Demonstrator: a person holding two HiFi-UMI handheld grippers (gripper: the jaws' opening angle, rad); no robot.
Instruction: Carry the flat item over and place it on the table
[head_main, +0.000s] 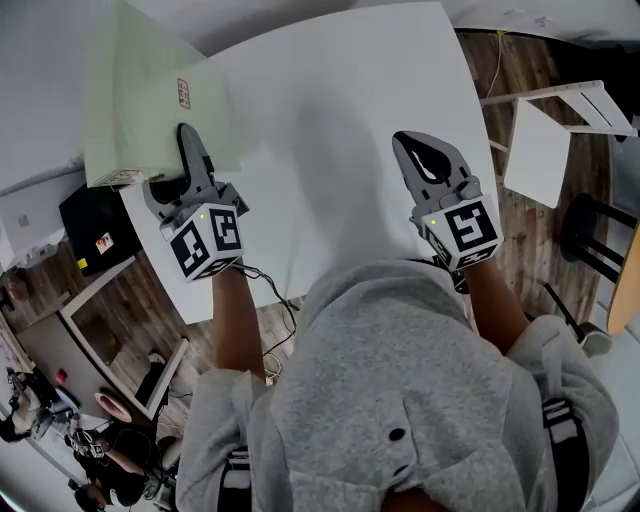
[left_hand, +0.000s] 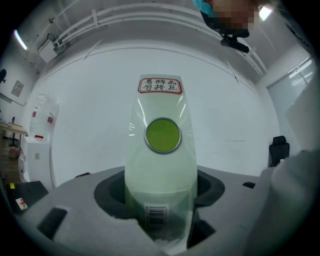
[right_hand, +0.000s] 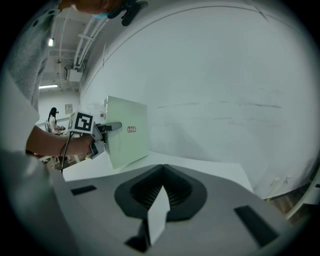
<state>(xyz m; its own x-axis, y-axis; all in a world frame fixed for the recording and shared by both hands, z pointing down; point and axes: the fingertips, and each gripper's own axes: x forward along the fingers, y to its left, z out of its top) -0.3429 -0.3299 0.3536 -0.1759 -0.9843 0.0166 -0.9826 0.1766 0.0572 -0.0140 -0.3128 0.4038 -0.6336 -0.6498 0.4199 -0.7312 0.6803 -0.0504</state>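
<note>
The flat item (head_main: 150, 100) is a pale green sheet in a clear sleeve, with a red-bordered label, a round green sticker and a barcode. My left gripper (head_main: 188, 150) is shut on its near edge and holds it over the far left corner of the white table (head_main: 340, 110). In the left gripper view the flat item (left_hand: 160, 160) stands up between the jaws of the left gripper (left_hand: 160, 202). The right gripper view shows the flat item (right_hand: 127, 131) tilted, its lower edge close to the table (right_hand: 210, 170). My right gripper (head_main: 428, 160) hangs shut over the table's right half, holding nothing. In its own view the right gripper (right_hand: 161, 172) has its jaws together.
A white chair (head_main: 545, 150) stands on the wood floor right of the table. A black box (head_main: 95, 225) sits below the table's left edge, with a cable (head_main: 275, 290) near the front edge. People are at the lower left (head_main: 100, 470).
</note>
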